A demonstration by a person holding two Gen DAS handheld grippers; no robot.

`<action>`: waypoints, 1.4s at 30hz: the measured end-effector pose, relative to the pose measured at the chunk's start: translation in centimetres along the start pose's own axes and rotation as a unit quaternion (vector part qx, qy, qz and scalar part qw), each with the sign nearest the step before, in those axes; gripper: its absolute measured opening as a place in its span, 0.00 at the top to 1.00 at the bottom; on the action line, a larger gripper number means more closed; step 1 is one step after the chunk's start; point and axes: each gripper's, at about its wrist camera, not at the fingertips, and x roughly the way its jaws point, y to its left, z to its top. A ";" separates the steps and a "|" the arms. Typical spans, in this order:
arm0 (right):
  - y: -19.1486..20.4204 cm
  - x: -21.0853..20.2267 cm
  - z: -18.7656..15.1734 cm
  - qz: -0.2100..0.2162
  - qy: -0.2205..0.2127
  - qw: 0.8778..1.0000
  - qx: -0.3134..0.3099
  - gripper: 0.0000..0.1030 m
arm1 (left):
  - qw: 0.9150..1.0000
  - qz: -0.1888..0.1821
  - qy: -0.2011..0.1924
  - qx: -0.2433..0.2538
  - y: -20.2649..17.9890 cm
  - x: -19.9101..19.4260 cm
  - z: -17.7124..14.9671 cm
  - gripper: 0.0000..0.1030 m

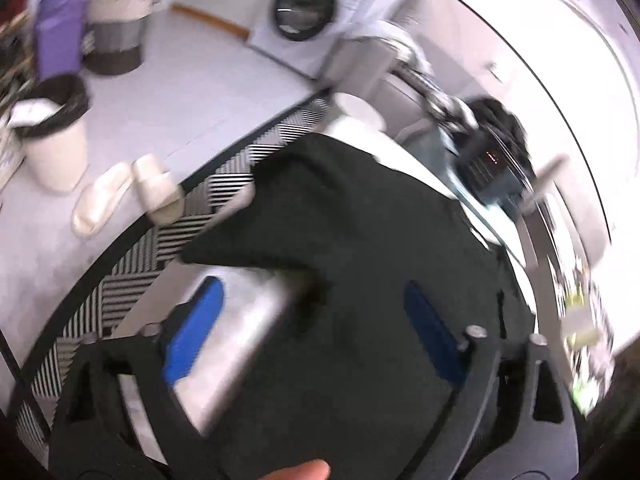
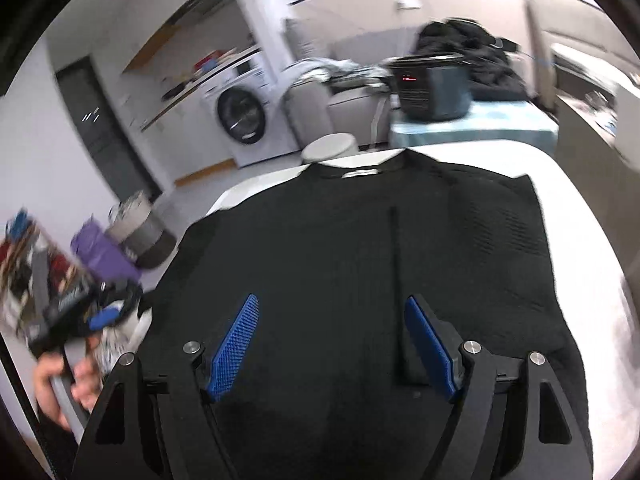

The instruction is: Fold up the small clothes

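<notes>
A black T-shirt [image 2: 360, 264] is seen spread flat on the white table [image 2: 592, 264], collar at the far edge. The right hand-held gripper [image 2: 332, 344] is held above its lower half with blue pads [image 2: 234, 346] spread wide and nothing between them. The left hand-held gripper [image 1: 316, 332] is likewise spread, at the shirt's left sleeve, gripping nothing. The knit is judged light, limp and prone to sagging and creasing, so it would best be taken at a hem corner or sleeve edge, where a single layer can be pinched. The hem is hidden beneath the gripper bodies, and motion blur obscures the sleeve edge in the left view.
</notes>
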 end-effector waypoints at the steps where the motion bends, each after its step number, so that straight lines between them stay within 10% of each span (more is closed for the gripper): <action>1: 0.3 0.2 -0.1 0.008 0.003 1.000 0.002 0.25 | 1.000 0.010 -0.006 -0.021 1.6 -0.2 0.4 0.18; 13: 3.3 2.8 0.2 0.038 0.025 0.999 -0.023 0.25 | 0.991 -0.025 0.066 -0.112 8.0 7.0 1.4 0.26; 22: 4.5 3.9 -0.2 0.026 0.032 0.998 -0.051 0.25 | 0.985 -0.058 0.061 -0.149 9.1 9.8 1.6 0.81; 33: 3.5 4.2 -0.4 0.021 0.034 0.998 -0.042 0.25 | 0.996 -0.070 -0.049 0.020 -2.0 3.5 3.8 0.93; 42: 1.9 4.5 -0.5 0.007 0.036 0.999 -0.022 0.25 | 0.956 -0.143 0.016 0.254 -19.7 4.7 -3.2 0.90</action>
